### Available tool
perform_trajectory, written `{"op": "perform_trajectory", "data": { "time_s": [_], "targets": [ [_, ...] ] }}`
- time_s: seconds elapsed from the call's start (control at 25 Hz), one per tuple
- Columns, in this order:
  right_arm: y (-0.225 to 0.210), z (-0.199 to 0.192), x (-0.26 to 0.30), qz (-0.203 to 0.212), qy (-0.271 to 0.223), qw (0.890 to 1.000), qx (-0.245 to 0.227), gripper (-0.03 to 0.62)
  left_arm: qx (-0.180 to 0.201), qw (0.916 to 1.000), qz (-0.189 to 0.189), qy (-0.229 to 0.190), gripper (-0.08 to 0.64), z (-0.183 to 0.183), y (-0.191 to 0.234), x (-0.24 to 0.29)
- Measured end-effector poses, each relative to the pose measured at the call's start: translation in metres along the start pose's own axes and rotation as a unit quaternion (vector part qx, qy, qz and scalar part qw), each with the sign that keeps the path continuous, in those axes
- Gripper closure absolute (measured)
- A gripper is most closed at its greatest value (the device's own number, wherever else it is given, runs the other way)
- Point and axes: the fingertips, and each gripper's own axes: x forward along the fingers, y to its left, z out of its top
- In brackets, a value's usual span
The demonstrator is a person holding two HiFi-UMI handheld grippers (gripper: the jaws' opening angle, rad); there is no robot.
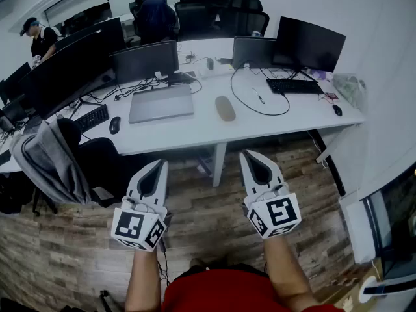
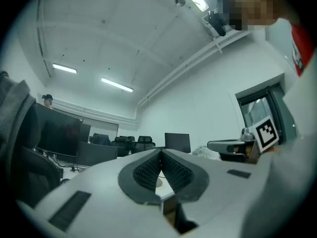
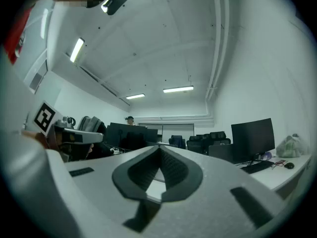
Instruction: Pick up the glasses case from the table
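The glasses case [image 1: 225, 108], a beige oval, lies on the white table [image 1: 214, 130] near its middle, between a grey laptop and a looped black cable. Both grippers hang over the wooden floor in front of the table, well short of the case. My left gripper [image 1: 162, 164] is shut with its tips together and holds nothing; the left gripper view shows its dark pads [image 2: 148, 170] meeting. My right gripper [image 1: 246, 155] is also shut and empty, its pads [image 3: 171, 170] touching in the right gripper view. Both point roughly level towards the table.
On the table are a closed grey laptop [image 1: 161, 103], several monitors [image 1: 305, 44], keyboards [image 1: 294, 86], mice [image 1: 115, 125] and a looped cable [image 1: 260, 96]. A chair with a grey jacket [image 1: 52, 161] stands at the left. A person [image 1: 40, 39] sits far back left.
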Motion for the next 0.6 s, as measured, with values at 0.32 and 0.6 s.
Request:
{"op": "perform_trajectory", "data": {
  "time_s": [0.32,0.6],
  "targets": [
    [0.024,0.0,0.017,0.003,-0.005,1.0,0.009,0.588,-0.003,0.9999,-0.011,-0.001,0.55,-0.005,0.027,-0.009],
    [0.026,-0.017,0.037,-0.015,0.024,1.0,-0.008,0.588,-0.026,0.9995,-0.016,-0.004,0.551,-0.02,0.053,0.002]
  ]
}}
